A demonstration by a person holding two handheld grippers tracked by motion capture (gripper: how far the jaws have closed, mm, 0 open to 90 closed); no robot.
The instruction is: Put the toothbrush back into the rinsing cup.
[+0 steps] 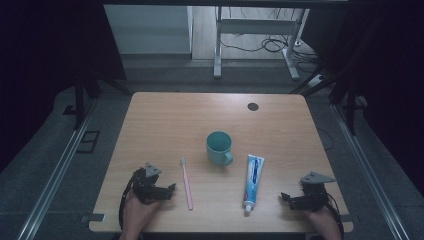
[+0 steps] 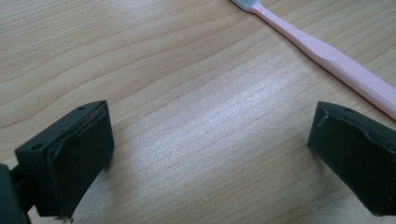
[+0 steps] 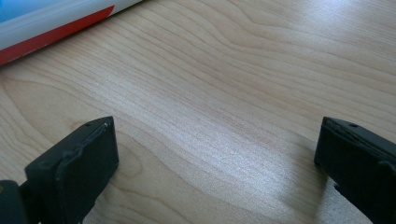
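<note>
Flanking toothbrush (image 1: 186,184) and toothpaste (image 1: 253,181) (untouched).

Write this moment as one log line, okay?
left gripper: open, beside pink toothbrush | right gripper: open, beside toothpaste tube | teal mug: upright between them | nothing held

Table (image 2: 196,140) – pale wood-grain, smooth, slight sheen. Toothbrush (image 2: 327,53) – pink plastic, glossy, grip ribbed. Toothpaste tube (image 3: 51,25) – glossy. Jaw pads matt black.

Open right claw (image 3: 217,163) over table (image 3: 243,84), toothpaste tube (image 3: 46,23) beyond.
</note>
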